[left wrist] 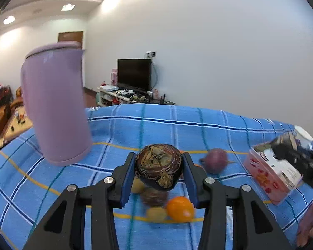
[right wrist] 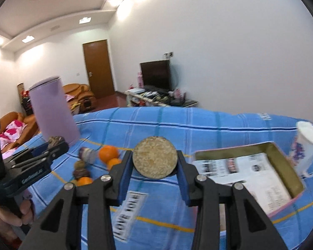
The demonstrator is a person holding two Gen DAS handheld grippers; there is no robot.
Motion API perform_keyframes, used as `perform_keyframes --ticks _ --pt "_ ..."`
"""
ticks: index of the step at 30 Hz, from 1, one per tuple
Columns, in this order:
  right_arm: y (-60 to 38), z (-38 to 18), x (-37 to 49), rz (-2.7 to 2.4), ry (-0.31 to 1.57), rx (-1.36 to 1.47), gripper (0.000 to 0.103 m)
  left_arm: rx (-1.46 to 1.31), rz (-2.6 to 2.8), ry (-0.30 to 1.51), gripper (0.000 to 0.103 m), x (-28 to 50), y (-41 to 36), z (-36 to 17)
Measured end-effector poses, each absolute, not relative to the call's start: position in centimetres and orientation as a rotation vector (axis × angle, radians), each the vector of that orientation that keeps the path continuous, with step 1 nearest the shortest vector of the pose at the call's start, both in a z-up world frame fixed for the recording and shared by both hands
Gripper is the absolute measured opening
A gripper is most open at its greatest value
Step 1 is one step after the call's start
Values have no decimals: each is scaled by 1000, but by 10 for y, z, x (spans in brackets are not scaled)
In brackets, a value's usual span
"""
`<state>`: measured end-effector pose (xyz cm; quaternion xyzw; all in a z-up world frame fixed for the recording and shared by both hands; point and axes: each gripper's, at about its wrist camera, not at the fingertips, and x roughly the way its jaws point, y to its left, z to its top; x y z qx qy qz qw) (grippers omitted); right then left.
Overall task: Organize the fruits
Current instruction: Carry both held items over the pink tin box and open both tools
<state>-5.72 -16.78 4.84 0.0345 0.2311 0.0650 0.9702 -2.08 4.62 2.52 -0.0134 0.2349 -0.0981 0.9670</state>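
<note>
My left gripper (left wrist: pixel 158 166) is shut on a dark brown-purple round fruit (left wrist: pixel 158 162) with a dried calyx, held above the blue checked cloth (left wrist: pixel 135 129). Under it lies a small pile of fruit: an orange (left wrist: pixel 180 208), a yellow-green fruit (left wrist: pixel 156 213) and a brown one (left wrist: pixel 154 195). A purple fruit (left wrist: pixel 216 160) lies apart to the right. My right gripper (right wrist: pixel 155 162) is shut on a round tan, rough-skinned fruit (right wrist: pixel 154 157). The right wrist view also shows the left gripper (right wrist: pixel 56 144) with its dark fruit (right wrist: pixel 56 139), and oranges (right wrist: pixel 108 153) in the pile.
A tall lilac canister (left wrist: pixel 54 104) stands at the back left of the cloth. An open pink box (right wrist: pixel 290 170) with printed paper inside lies on the right, a white flowered mug (right wrist: pixel 308 148) beside it. A hand (right wrist: pixel 16 214) holds the left gripper's handle.
</note>
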Motion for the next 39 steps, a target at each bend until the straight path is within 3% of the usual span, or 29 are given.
perform_keyframes --ticks 16,26,39 --pt "-299 41 -55 -128 501 119 43 55 -421 501 46 -18 -108 32" --pt "-326 27 -36 -157 571 82 43 92 -476 589 46 -6 -185 13" --pt "-335 6 -12 -124 684 143 43 123 -472 697 46 13 -205 -6"
